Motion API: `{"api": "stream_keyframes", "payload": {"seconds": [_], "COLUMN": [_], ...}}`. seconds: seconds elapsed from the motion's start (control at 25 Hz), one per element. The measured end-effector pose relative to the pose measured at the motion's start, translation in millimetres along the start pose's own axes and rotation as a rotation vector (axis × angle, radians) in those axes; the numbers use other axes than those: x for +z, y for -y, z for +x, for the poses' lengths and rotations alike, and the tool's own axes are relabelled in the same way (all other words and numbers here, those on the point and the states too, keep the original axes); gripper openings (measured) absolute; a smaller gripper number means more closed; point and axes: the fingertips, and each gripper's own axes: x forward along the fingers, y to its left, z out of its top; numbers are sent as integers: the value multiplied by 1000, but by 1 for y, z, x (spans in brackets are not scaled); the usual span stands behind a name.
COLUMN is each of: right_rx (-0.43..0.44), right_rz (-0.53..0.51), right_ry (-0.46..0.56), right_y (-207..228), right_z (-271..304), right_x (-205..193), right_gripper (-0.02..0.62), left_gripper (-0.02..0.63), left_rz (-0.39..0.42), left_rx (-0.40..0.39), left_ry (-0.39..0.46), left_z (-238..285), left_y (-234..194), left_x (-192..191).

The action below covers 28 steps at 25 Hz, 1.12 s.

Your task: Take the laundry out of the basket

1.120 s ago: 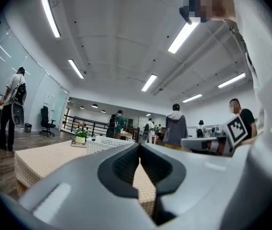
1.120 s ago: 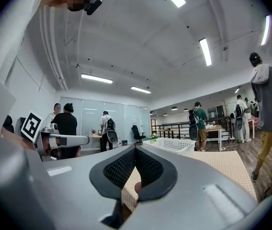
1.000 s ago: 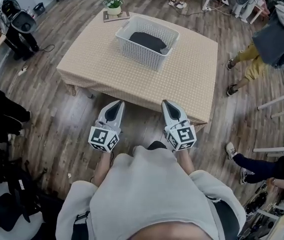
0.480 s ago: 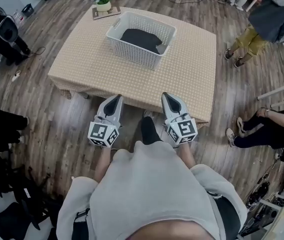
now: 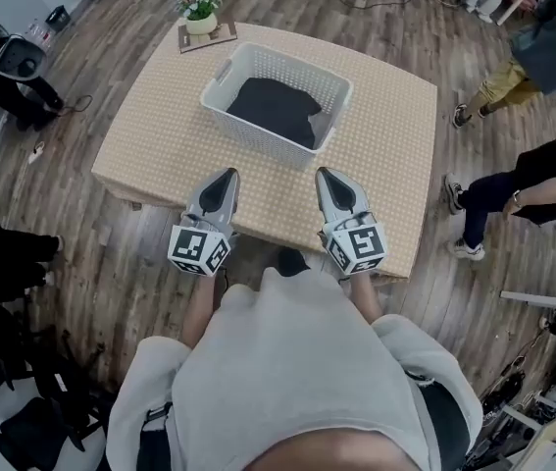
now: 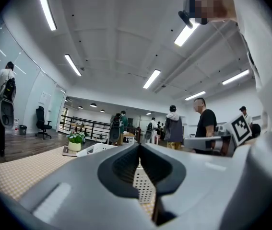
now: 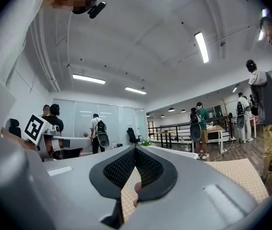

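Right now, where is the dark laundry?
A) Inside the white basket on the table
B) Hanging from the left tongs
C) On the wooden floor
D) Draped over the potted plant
A: the dark laundry lies inside the white basket on the table, while the left tongs and right tongs are shut and empty at the table's near edge.

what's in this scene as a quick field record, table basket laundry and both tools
table: covered with a beige checked cloth, on a wood floor
basket: white, slatted, on the far half of the table
laundry: dark garment lying inside the basket, untouched
plant: small pot at the table's far left corner
left tool: jaws together, empty, short of the basket
right tool: jaws together, empty, alongside the left tool
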Motion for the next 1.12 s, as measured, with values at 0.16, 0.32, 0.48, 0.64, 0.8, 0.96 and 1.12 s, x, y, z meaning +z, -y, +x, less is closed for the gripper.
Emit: {"api": "stream_keyframes", "payload": {"seconds": [0.16,0.32,0.48,0.64,0.8,0.96,1.12], "right_rx": [15,33,31,8,-61,-113,-131], "right_rz": [-1,3,24,42,64,71,63], "right_ry": [30,28,-20,-59,-101,-158,-171], "right_y": [32,55,63,66,64,65,74], "right_z": [38,63,76,93,102,104,113], "right_x": [15,18,8,-7,-25,-39,-37], "right_gripper": [-2,-2,-2,-2,-2,-2,-2], "left_gripper": [11,11,11,11,11,11,11], "left_rz": [20,29,-2,-30,-74,-110,-122], "left_rx": [13,30,38,26,-15,-60,-90], "left_ry": [-9,-17,-67,-99,-151,-193,-189], "left_z": [47,75,84,96,98,106,117], "left_y": [-19,-30,-40,-61,-83,-89,-91], "left_x": [8,11,-3,-21,-49,-69,-70]}}
